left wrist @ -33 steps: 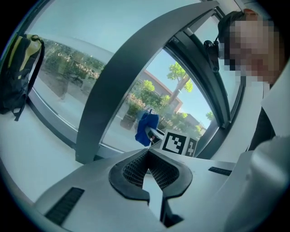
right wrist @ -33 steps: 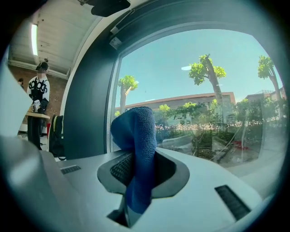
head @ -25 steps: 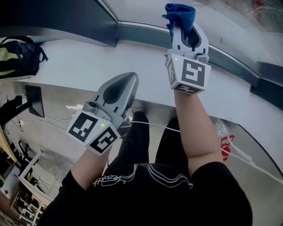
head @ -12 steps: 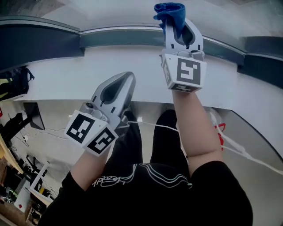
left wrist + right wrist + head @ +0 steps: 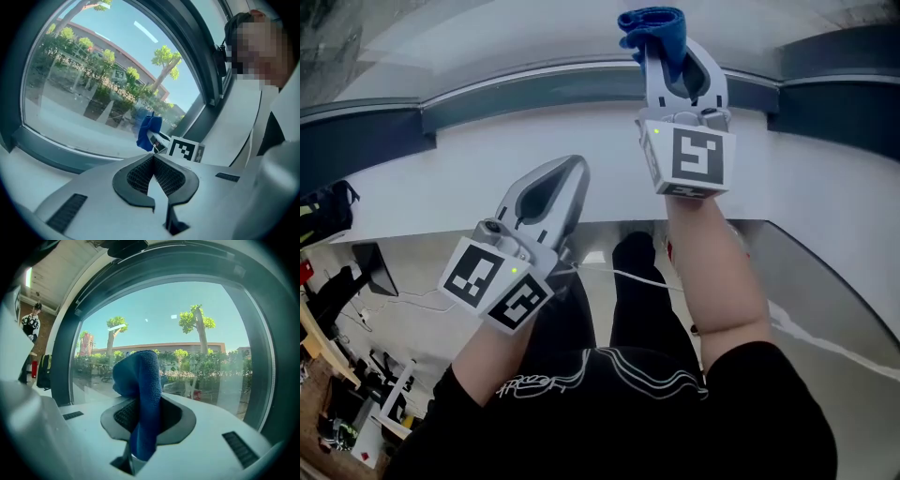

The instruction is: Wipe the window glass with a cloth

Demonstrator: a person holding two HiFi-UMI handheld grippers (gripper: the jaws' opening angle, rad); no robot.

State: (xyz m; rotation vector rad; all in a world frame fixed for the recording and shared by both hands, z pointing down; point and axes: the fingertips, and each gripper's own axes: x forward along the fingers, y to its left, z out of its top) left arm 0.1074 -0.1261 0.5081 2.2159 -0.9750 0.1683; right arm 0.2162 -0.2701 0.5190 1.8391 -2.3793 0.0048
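My right gripper (image 5: 661, 42) is raised toward the window glass (image 5: 487, 28) and is shut on a bunched blue cloth (image 5: 653, 28). In the right gripper view the blue cloth (image 5: 143, 397) stands up between the jaws of the right gripper (image 5: 140, 416), with the window glass (image 5: 187, 343) close ahead. My left gripper (image 5: 574, 173) hangs lower over the white sill (image 5: 469, 178), shut and holding nothing. The left gripper view shows the left gripper (image 5: 153, 163) with jaws together, the blue cloth (image 5: 147, 132) ahead of it, and the window glass (image 5: 93, 70) beyond.
A dark window frame (image 5: 534, 89) runs along the sill's far edge, with a thick upright frame post (image 5: 63, 352) at the pane's left. A black bag (image 5: 323, 211) lies on the sill at far left. White cables (image 5: 619, 274) trail below the ledge.
The view has swung left along the window. The right gripper with the cloth sits slightly further left in the picture. The left gripper has hardly moved.
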